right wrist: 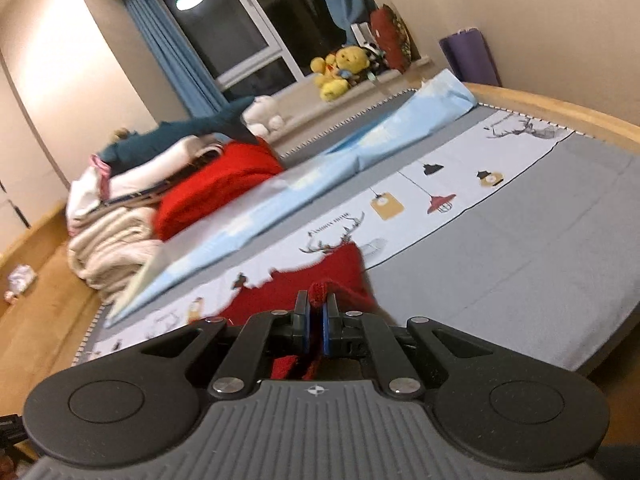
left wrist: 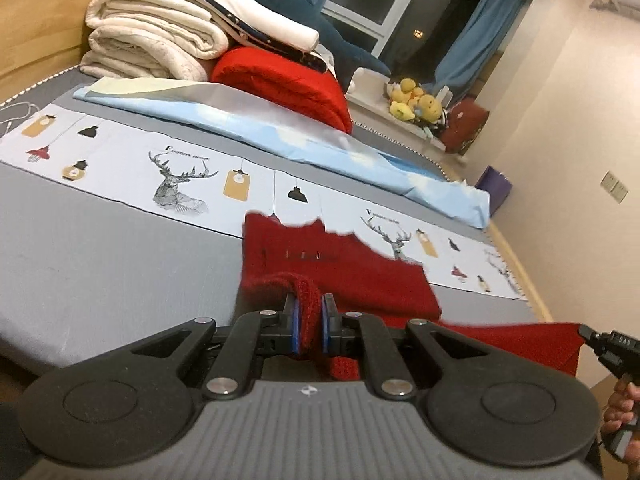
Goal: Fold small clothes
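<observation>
A small dark red knitted garment [left wrist: 344, 268] hangs stretched above the grey bed [left wrist: 100, 264]. My left gripper [left wrist: 309, 312] is shut on one bunched edge of it, the fabric pinched between the blue pads. My right gripper [right wrist: 316, 308] is shut on another edge of the same red garment [right wrist: 304, 284]; its black tip also shows at the right edge of the left wrist view [left wrist: 600, 340], holding the far corner. The far part of the garment lies over the printed white strip of the bedcover [left wrist: 192, 176].
A folded light blue sheet [left wrist: 280, 132] lies across the bed behind the garment. A stack of cream blankets [left wrist: 152, 44], a bright red folded blanket [left wrist: 288, 84] and a teal plush are at the bed's far end. Yellow plush toys [left wrist: 416, 100] sit on the window sill.
</observation>
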Tool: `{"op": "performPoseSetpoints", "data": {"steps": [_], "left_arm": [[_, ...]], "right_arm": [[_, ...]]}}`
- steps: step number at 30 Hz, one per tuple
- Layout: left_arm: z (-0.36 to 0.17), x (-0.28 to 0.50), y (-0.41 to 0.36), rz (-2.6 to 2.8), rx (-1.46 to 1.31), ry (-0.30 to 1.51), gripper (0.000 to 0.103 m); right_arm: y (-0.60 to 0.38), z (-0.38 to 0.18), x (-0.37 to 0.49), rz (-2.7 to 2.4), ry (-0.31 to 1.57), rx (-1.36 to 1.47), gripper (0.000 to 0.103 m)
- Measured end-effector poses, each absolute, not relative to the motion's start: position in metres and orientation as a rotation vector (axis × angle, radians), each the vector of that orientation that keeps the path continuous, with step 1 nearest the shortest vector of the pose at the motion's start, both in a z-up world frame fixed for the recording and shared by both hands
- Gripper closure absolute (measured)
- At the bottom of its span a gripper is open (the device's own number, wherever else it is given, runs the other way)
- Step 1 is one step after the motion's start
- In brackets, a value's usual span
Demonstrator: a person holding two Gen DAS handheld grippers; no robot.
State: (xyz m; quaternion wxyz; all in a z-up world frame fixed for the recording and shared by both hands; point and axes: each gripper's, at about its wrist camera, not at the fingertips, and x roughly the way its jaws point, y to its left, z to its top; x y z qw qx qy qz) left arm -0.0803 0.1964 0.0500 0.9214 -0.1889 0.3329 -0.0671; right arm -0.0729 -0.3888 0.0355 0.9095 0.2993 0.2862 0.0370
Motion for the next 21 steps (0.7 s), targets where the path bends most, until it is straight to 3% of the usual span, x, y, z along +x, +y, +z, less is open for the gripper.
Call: {"op": "performPoseSetpoints", "data": {"steps": [7,17,20,21], "left_arm": [[0.020,-0.033,0.223,-0.114,-0.456,0.774,0.093],[-0.077,0.155,0.239,-0.110,-0.399,0.916,0.091],[-0.105,0.173,0.244,-0.064,-0.423,0.905,0.082],[-0.114,0.170,0.247,-0.025,-0.429,0.879,0.075]], "right_arm": [[-0.393,0.036,-0.067,0.038,0.632,0.611,0.098],[-0.384,-0.069,0.117,-0.051,0.841,0.607,0.098],[-0.377,-0.105,0.160,-0.050,0.892,0.569,0.095],[-0.376,-0.116,0.167,-0.069,0.896,0.565,0.091]]}}
